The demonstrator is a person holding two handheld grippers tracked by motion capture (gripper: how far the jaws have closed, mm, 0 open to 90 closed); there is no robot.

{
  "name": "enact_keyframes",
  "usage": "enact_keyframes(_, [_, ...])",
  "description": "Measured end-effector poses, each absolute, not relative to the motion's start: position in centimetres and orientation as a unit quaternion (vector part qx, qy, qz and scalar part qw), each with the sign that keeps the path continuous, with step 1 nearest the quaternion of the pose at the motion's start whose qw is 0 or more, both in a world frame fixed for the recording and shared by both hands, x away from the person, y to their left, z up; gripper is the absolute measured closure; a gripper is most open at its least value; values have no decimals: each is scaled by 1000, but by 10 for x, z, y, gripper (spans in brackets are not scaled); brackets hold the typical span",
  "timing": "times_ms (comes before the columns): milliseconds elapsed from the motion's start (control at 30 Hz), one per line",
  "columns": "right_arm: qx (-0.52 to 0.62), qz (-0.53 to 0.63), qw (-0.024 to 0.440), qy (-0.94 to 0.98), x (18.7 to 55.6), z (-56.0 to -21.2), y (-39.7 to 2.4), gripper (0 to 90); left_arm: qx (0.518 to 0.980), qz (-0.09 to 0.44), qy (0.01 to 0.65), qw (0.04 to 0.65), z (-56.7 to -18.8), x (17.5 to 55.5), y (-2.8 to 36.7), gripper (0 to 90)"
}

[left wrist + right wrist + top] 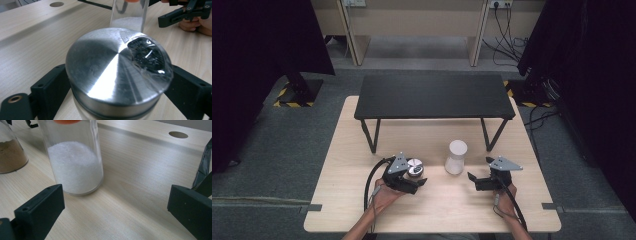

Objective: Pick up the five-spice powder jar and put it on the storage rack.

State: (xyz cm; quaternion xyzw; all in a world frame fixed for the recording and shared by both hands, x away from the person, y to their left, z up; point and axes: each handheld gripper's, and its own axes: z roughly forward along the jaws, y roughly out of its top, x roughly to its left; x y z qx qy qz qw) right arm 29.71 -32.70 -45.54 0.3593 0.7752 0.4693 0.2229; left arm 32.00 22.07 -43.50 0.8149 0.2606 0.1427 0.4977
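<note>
Left gripper point(117, 82) has its jaws around the steel-lidded jar point(117, 72), whether pressing I cannot tell; lifting remains. Right gripper point(115, 212) waits spread near the salt jar point(75, 165).

Bare tabletop point(362, 200) in front, black shelf point(432, 95) blocking behind

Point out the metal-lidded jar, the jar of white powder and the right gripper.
metal-lidded jar point(110, 67), left gripper view, centre of its steel lid.
jar of white powder point(75, 167), right gripper view, on the powder-filled wall.
right gripper point(479, 176), high view, midway between its fingertips.
</note>
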Motion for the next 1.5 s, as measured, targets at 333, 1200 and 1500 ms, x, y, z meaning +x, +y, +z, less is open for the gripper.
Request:
enact_keyframes(333, [358,469,223,776,297,-455,-327,11,812,146,251,507,-439,322,221,248])
enact_keyframes(1200, [359,470,223,775,297,-456,-327,11,801,144,256,521,-439,320,227,309])
enact_keyframes(1500, [359,470,223,775,297,-456,-327,11,806,140,255,516,-424,319,226,310])
